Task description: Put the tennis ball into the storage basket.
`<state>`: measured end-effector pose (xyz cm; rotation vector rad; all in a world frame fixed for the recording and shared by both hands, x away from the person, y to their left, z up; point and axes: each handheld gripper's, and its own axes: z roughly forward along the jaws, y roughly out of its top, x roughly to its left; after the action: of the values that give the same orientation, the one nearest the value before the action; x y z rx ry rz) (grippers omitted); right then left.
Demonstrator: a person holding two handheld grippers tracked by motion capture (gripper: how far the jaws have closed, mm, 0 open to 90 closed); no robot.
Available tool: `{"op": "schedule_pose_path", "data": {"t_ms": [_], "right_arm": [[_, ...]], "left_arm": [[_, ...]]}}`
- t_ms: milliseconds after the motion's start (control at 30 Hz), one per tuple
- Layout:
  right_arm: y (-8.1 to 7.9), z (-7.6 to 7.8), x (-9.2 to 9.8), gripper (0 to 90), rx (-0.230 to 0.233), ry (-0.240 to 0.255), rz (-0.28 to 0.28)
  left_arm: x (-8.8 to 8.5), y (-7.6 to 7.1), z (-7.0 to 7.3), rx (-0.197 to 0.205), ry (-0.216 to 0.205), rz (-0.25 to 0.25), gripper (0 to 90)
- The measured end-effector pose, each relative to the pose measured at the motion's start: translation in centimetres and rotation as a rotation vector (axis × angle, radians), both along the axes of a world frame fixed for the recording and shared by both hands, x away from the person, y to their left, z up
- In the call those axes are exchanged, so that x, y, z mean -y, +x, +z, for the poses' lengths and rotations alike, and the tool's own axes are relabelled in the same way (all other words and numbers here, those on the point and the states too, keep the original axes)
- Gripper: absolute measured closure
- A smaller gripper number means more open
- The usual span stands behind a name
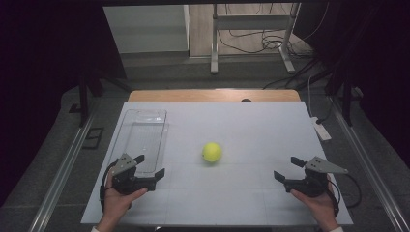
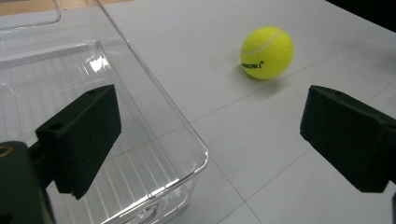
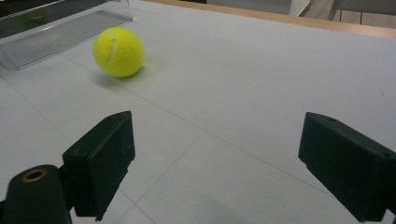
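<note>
In the high view, nearest to the camera, two hands come in from the bottom edge. The left hand (image 1: 116,199) holds the left gripper (image 1: 150,166), and the right hand (image 1: 316,203) holds the right gripper (image 1: 288,167). Both grippers rest low over the near part of the white worktop (image 1: 241,125), well apart from each other, one at each side.

The jaws of the left gripper are spread wide and hold nothing. In the left gripper view, one jaw is over the near end of the clear plastic tray (image 2: 154,107) and the other is over the bare worktop beside it. The jaws of the right gripper are also spread wide and empty, with only bare worktop between them in the right gripper view.

A yellow tennis ball (image 1: 212,152) lies on the worktop, about in the middle, between the two grippers and a little farther from the person. It touches neither gripper. In the left gripper view the ball (image 2: 267,52) carries small dark printed letters and a white seam, and it lies beyond the tray's corner, apart from the tray. In the right gripper view the ball (image 3: 118,51) is far ahead at the left, near the tray (image 3: 60,37).

The tray (image 1: 143,140) is long and transparent, with a ribbed bottom. It lies on the left part of the worktop with its long side pointing away from the person, and it is empty.
</note>
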<state>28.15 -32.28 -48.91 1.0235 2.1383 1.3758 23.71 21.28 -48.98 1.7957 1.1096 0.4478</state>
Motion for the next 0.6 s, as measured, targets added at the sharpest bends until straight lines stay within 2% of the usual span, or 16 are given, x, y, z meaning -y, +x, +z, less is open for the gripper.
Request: {"op": "schedule_pose_path", "data": {"t_ms": [367,600], "right_arm": [[-0.14,-0.2,-0.27,11.6,-0.01,-0.018,0.025],[-0.5,-0.16,-0.37,12.0,-0.011,-0.013,0.023]], "left_arm": [[0.02,-0.27,-0.09,-0.002,0.012,-0.002,6.4],[0.12,-0.55,-0.04,-0.004,0.01,0.002,6.5]]}}
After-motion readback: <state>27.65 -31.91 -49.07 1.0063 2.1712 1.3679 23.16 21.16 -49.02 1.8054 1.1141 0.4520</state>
